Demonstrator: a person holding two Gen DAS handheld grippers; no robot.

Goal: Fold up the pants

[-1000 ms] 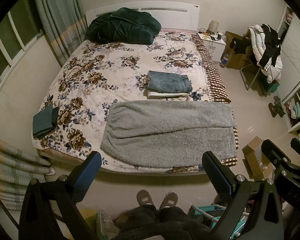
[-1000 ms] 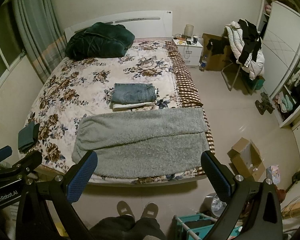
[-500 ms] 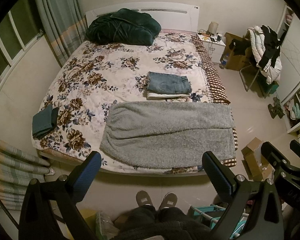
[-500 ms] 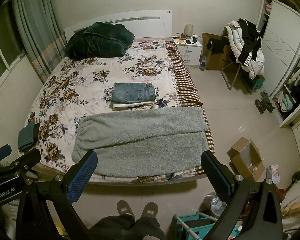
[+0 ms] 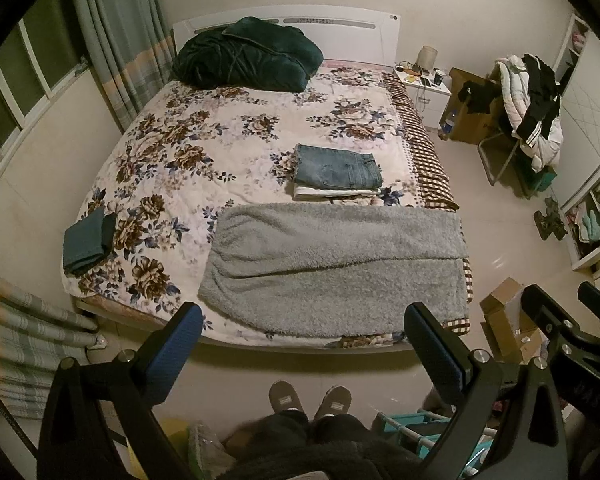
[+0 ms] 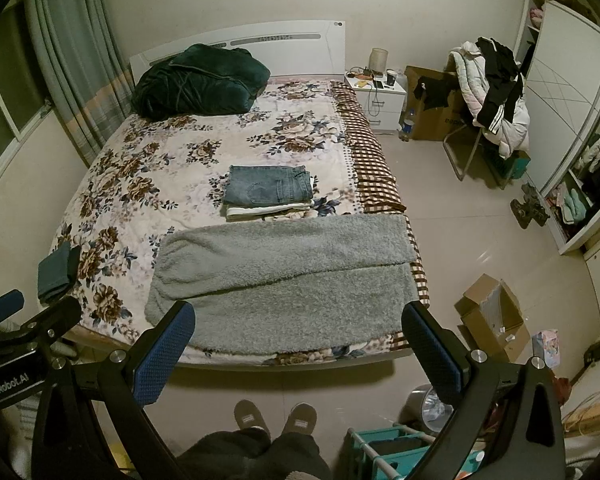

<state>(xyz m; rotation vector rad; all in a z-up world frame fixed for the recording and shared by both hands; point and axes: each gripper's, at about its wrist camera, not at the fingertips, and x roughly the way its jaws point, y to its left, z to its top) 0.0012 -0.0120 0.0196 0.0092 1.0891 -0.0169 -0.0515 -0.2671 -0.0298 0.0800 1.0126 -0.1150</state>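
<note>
Nothing is shifting since earlier: fluffy grey fleece pants [image 5: 336, 268] are lying along the floral-quilted bed's [image 5: 172, 168] foot edge, beyond the left gripper [image 5: 304, 340] and right gripper [image 6: 296, 336], both gaping, empty.

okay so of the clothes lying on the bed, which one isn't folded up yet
The grey fleece pants, spread out flat across the foot of the bed. The jeans on their stack and the small teal garment are already folded.

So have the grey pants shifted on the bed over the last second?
No. The grey pants lie the same against the folded jeans and the foot edge of the bed.
</note>
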